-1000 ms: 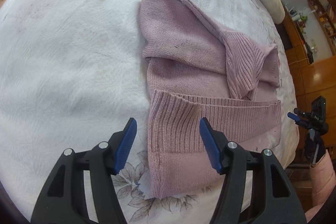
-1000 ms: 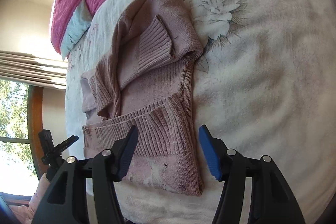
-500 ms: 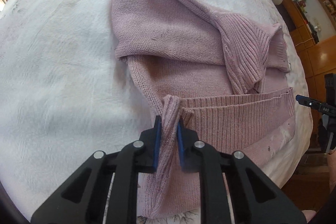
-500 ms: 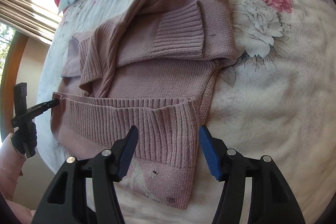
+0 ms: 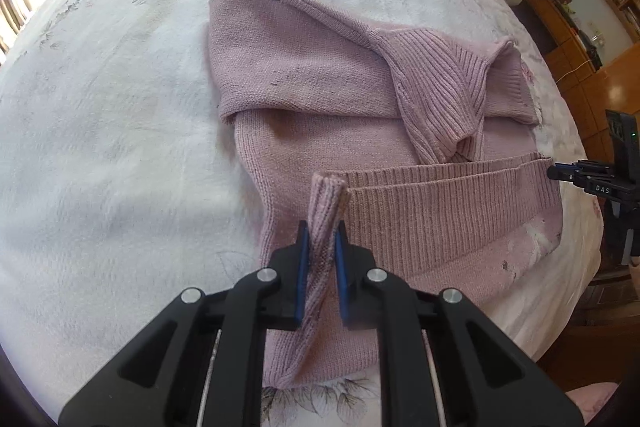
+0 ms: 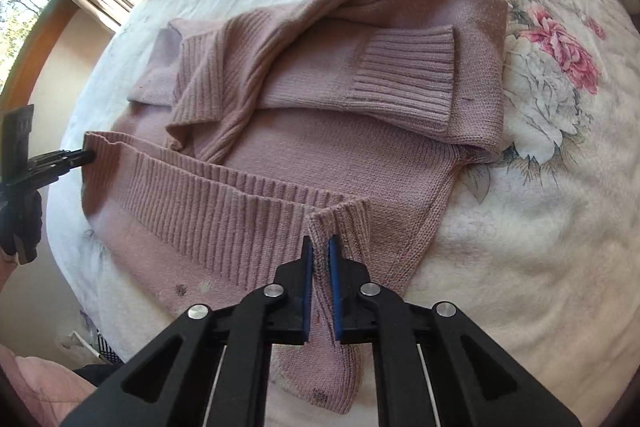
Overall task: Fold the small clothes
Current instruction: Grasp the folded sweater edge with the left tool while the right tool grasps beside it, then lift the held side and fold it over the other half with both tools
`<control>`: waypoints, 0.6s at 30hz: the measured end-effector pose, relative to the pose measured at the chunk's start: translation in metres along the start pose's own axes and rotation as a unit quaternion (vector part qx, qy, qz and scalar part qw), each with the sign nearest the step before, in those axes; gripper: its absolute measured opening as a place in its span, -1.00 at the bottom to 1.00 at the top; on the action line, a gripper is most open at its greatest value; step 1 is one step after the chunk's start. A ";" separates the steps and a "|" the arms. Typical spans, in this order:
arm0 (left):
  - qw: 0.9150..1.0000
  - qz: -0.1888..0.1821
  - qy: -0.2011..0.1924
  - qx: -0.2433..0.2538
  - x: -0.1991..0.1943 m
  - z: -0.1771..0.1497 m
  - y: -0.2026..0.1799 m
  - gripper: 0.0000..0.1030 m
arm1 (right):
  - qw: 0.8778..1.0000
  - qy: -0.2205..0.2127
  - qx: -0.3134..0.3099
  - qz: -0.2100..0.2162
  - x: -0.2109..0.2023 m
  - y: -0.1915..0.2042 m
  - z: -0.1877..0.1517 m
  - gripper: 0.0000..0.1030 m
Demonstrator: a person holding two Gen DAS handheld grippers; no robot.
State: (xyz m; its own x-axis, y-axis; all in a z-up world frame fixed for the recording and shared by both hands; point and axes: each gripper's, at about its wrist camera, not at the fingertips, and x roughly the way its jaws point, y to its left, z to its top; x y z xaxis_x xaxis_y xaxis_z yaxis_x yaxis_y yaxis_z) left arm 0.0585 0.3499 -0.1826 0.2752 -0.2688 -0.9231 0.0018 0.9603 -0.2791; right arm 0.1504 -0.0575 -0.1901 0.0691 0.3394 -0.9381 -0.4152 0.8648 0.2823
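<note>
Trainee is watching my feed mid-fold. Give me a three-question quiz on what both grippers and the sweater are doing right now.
1. True or false: the left gripper is open above the pink sweater.
2. What part of the sweater does the right gripper pinch? A) ribbed hem B) sleeve cuff C) collar
3. Fill in: the sweater lies on a floral ____.

Key: 1 false, it is shut on the ribbed hem; 2 A; 3 bedspread.

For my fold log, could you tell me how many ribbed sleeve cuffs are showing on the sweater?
2: one cuff lies flat across the sweater; the other cuff lies crumpled beside it.
</note>
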 end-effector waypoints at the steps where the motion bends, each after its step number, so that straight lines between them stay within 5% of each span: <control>1: 1.000 -0.004 -0.001 0.001 -0.001 -0.002 -0.001 -0.79 | 1.000 -0.004 0.000 0.005 -0.004 0.002 -0.002 -0.85; 4: 1.000 -0.014 0.006 -0.012 0.009 -0.001 0.001 -0.75 | 1.000 -0.014 0.014 0.013 -0.010 -0.002 -0.005 -0.85; 7: 0.999 -0.016 0.035 -0.024 0.035 0.003 0.004 -0.41 | 0.999 -0.014 0.044 0.014 -0.012 -0.020 -0.006 -0.86; 9: 0.999 -0.005 0.049 -0.017 0.049 0.006 0.001 -0.42 | 0.997 -0.023 0.065 0.020 -0.016 -0.024 -0.006 -0.87; 11: 0.999 -0.012 0.049 -0.014 0.047 0.010 -0.001 -0.64 | 0.996 -0.041 0.077 0.033 -0.029 -0.028 -0.007 -0.88; 12: 0.999 -0.031 0.040 -0.018 0.040 0.012 -0.002 -0.82 | 0.994 -0.051 0.081 0.042 -0.036 -0.027 -0.008 -0.88; 18: 0.993 -0.105 -0.049 -0.019 -0.035 0.023 -0.004 -0.84 | 0.986 -0.113 0.091 0.078 -0.090 -0.029 -0.012 -0.89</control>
State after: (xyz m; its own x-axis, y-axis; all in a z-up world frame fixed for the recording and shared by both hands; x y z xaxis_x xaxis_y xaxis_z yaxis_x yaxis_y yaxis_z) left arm 0.0711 0.3570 -0.1430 0.3657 -0.4523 -0.8135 0.0335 0.8798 -0.4741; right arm 0.1457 -0.1179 -0.1159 0.2263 0.5292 -0.8178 -0.2690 0.8409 0.4697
